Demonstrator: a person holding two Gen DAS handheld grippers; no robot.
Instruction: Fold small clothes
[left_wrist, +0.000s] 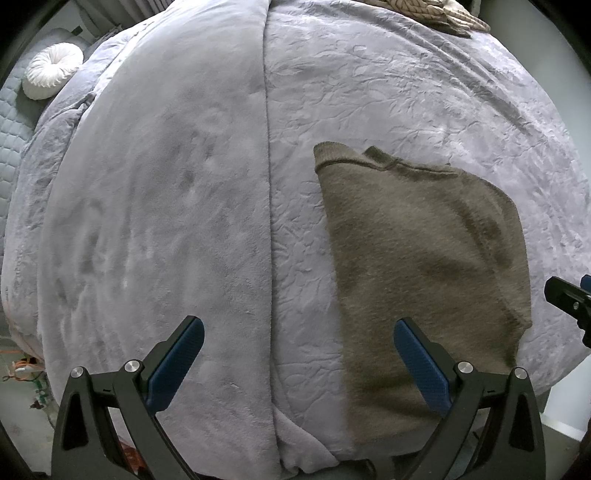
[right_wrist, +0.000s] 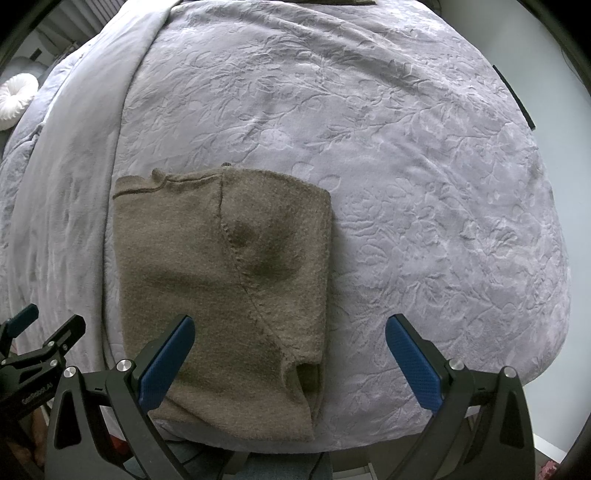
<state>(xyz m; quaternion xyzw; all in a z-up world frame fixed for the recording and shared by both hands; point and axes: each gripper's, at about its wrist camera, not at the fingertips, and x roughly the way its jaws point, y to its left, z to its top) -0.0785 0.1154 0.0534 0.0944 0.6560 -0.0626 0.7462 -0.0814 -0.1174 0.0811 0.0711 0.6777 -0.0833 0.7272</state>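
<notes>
Left wrist view: the left gripper (left_wrist: 298, 363) is seen with blue pads spread wide; nothing is held between them.
Left gripper's right pad (left_wrist: 421, 369): shown over the near part of the sweater (left_wrist: 424, 266); contact cannot be told.
Left gripper's left pad (left_wrist: 175, 365): shown over the bare blanket (left_wrist: 166, 221).
Right wrist view: the right gripper (right_wrist: 290, 363) is likewise seen wide open and empty.
Right gripper's left pad (right_wrist: 166, 363): shown over the sweater's near half; contact cannot be told.
Right gripper's right pad (right_wrist: 413, 365): shown over the blanket, clear of the sweater.
Sweater: brown knit, laid folded and flat on the blanket, ahead of both grippers, right of the left one, left of the right one.
Sweater cuff (right_wrist: 301, 376): an open sleeve end is seen at the near right corner.
Blanket: grey, embossed with leaves; a long seam is seen left of the sweater.
Round pillow (left_wrist: 51, 70): white, far off to the left.
Knit cloth (left_wrist: 436, 14): tan, at the far edge, well apart from the sweater.
</notes>
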